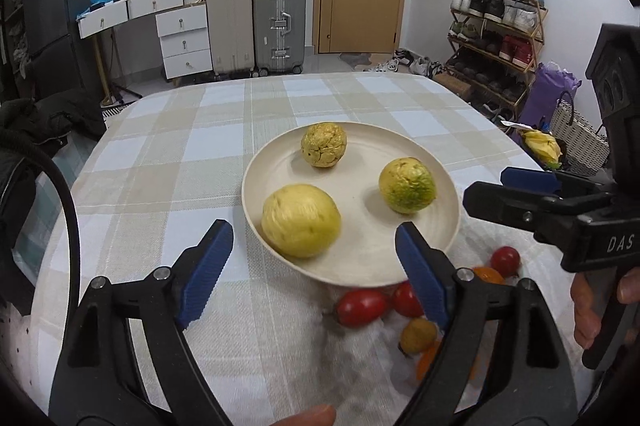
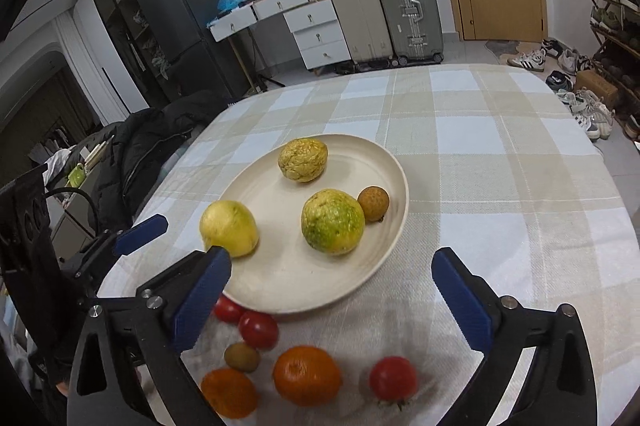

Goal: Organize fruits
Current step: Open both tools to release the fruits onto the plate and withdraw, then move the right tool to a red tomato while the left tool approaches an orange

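Observation:
A cream plate (image 1: pixel 360 266) (image 2: pixel 280 286) on the checked tablecloth holds three yellow-green round fruits (image 1: pixel 301 220) (image 2: pixel 333 222) and a small brown longan (image 2: pixel 373 203). Near the plate's front edge lie red tomatoes (image 1: pixel 362 307) (image 2: pixel 258 329), two oranges (image 2: pixel 307 374) and a small brown fruit (image 2: pixel 241 356). My left gripper (image 1: pixel 316 274) is open, empty, just in front of the plate's near-left fruit. My right gripper (image 2: pixel 334 300) is open, empty, above the plate's front edge; it also shows in the left wrist view (image 1: pixel 520 201).
The table (image 2: pixel 500 185) is covered by a beige-and-white checked cloth. A dark jacket (image 2: pixel 148 141) lies at the table's left edge. Suitcases (image 1: pixel 256 21), drawers and a shoe rack (image 1: pixel 496 25) stand beyond the table.

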Tool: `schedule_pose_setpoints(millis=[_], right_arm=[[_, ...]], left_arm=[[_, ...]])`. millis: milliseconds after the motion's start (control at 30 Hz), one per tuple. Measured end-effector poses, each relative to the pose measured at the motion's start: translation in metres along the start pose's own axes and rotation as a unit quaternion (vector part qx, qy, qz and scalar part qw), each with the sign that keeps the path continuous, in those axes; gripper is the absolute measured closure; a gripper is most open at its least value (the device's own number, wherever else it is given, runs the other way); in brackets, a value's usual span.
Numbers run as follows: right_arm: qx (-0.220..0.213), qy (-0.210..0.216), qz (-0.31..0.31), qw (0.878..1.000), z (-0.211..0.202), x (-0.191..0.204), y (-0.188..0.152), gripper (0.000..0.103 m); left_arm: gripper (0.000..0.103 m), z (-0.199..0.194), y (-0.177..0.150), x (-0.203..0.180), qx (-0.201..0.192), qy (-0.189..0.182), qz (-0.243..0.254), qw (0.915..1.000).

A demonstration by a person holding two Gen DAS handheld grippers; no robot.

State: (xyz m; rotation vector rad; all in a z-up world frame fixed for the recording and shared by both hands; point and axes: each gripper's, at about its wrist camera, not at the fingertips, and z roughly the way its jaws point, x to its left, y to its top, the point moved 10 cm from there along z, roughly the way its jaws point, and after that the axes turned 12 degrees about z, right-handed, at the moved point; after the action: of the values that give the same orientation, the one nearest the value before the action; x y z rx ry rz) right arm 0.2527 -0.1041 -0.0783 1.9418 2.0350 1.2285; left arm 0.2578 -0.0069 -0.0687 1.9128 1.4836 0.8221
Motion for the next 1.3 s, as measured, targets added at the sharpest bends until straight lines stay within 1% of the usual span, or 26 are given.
schedule_pose_setpoints(millis=[67, 100, 167, 267, 367, 433, 633, 767, 1033, 1300], right_arm=[[-0.004, 0.004, -0.006, 1.0, -0.01, 0.002, -0.004, 0.0], [-0.006, 0.005, -0.009, 1.0, -0.015, 0.003, -0.007, 0.0], [-0.012, 0.01, -0.014, 1.0, -0.025, 0.005, -0.012, 0.0], [-0.018, 0.007, -0.026, 0.999, -0.039, 0.007, -0.019, 0.0], [-0.025, 0.001, -0.048, 0.999, -0.053, 0.011, -0.028, 0.0], [-0.027, -0.004, -0.06, 0.998, -0.059, 0.011, -0.035, 0.0], [-0.025, -0.016, -0.07, 0.997, -0.067, 0.007, -0.048, 0.0], [-0.018, -0.016, -0.075, 0.997, -0.068, 0.004, -0.049, 0.0], [-0.013, -0.04, -0.054, 0.998, -0.061, -0.016, -0.048, 0.0], [0.002, -0.065, -0.039, 0.997, -0.049, -0.037, -0.049, 0.0]], left_arm=[[0.012, -0.011, -0.003, -0.001, 0.0, 0.001, 0.0, 1.0], [0.01, -0.017, -0.005, -0.002, -0.002, 0.003, 0.001, 1.0], [0.001, -0.03, -0.008, -0.002, -0.01, 0.006, 0.002, 0.9999], [0.001, -0.047, -0.012, -0.004, -0.019, 0.001, 0.002, 0.9998], [0.001, -0.064, -0.017, -0.003, -0.028, -0.004, -0.009, 0.9996], [0.001, -0.071, -0.019, -0.003, -0.028, -0.005, -0.01, 0.9995], [0.001, -0.089, -0.024, -0.008, -0.032, 0.0, -0.008, 0.9995], [0.001, -0.096, -0.027, -0.015, -0.031, 0.003, 0.006, 0.9995], [0.001, -0.094, -0.028, -0.023, -0.026, -0.002, 0.01, 0.9996], [0.001, -0.083, -0.034, -0.032, -0.007, -0.004, 0.017, 0.9998]])
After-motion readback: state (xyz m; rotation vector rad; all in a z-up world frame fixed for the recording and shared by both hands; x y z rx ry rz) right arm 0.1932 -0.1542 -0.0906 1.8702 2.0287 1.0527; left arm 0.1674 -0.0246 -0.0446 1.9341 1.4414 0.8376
